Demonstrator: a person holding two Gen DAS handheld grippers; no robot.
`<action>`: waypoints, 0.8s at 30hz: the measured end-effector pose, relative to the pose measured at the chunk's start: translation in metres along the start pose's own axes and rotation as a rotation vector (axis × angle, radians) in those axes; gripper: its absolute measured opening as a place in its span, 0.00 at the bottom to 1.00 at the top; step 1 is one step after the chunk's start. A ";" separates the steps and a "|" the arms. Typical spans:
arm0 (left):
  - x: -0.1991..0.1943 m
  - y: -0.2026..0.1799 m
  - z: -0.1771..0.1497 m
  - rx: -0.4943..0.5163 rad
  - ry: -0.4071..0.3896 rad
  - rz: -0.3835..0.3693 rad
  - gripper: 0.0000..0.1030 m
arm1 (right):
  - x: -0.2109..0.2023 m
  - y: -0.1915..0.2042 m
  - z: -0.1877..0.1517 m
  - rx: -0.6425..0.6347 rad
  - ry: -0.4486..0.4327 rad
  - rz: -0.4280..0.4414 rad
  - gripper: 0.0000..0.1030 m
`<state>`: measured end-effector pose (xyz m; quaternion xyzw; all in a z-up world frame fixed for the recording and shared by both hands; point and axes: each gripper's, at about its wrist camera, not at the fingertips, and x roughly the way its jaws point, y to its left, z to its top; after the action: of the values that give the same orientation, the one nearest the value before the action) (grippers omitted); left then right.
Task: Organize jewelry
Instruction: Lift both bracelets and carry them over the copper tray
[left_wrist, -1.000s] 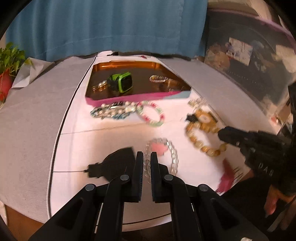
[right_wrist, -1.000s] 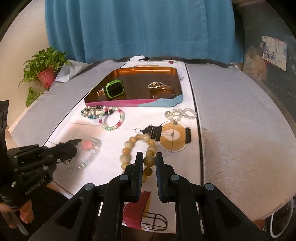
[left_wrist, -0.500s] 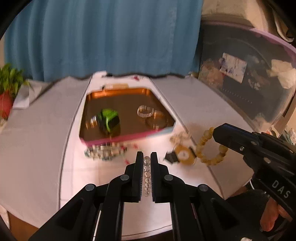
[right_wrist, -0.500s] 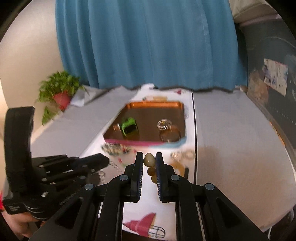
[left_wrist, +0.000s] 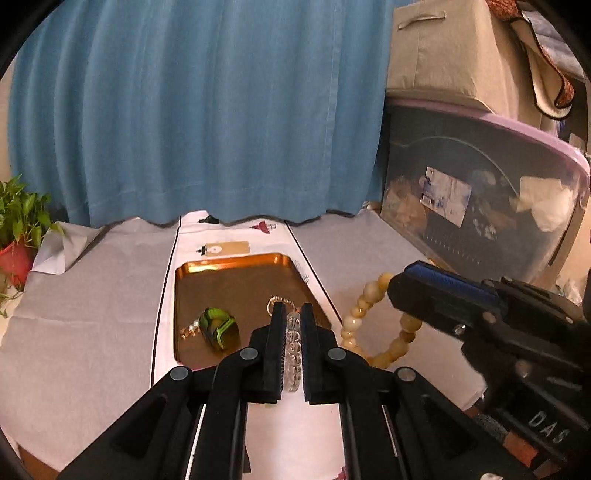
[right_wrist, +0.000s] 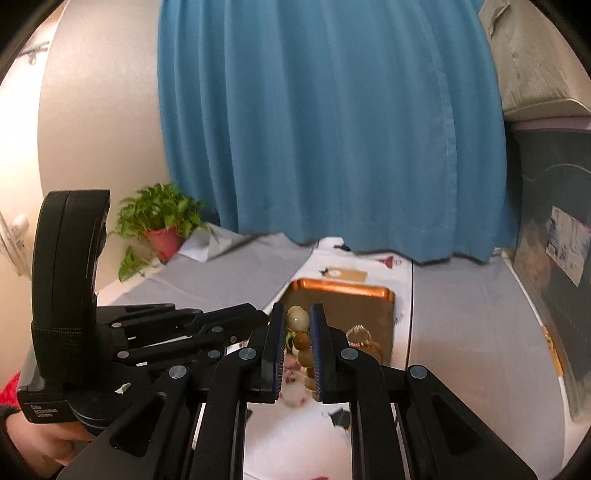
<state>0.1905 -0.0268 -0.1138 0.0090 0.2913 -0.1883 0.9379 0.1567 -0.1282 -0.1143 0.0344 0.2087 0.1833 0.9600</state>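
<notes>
My left gripper (left_wrist: 292, 314) is shut on a clear crystal bead bracelet (left_wrist: 293, 347) that hangs between its pads above the table. My right gripper (right_wrist: 298, 314) is shut on a large amber bead bracelet (right_wrist: 300, 320); in the left wrist view that amber bracelet (left_wrist: 360, 319) dangles from the right gripper (left_wrist: 400, 284). Ahead lies the copper tray (left_wrist: 236, 263), also the copper tray (right_wrist: 343, 286) in the right wrist view. It holds a green watch (left_wrist: 218, 326), a small gold piece (left_wrist: 190, 328) and a gold bangle (right_wrist: 359, 334). The left gripper (right_wrist: 258, 317) reaches in from the left.
A white runner (left_wrist: 192, 227) lies over the grey tablecloth (left_wrist: 92, 295). A blue curtain (left_wrist: 207, 110) hangs behind. A potted plant (right_wrist: 162, 221) stands at far left, and a dark storage bin (left_wrist: 472, 192) with a box on top at right. Other jewelry on the table is blurred below my fingers.
Both grippers have risen from the table, each lifting its bracelet into the air. The views have tipped up toward the curtain, and the tray now sits lower and closer to the fingertips.
</notes>
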 end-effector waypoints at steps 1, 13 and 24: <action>0.002 0.002 0.002 0.001 0.000 0.001 0.05 | 0.001 -0.001 0.004 0.004 -0.007 0.004 0.13; 0.065 0.057 -0.003 -0.117 0.012 -0.051 0.05 | 0.057 -0.051 0.006 0.065 0.025 -0.007 0.13; 0.112 0.102 0.011 -0.300 -0.020 -0.267 0.05 | 0.140 -0.084 -0.017 0.166 0.103 0.109 0.13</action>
<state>0.3180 0.0276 -0.1752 -0.1715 0.3052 -0.2654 0.8983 0.2963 -0.1555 -0.1956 0.1156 0.2703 0.2187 0.9305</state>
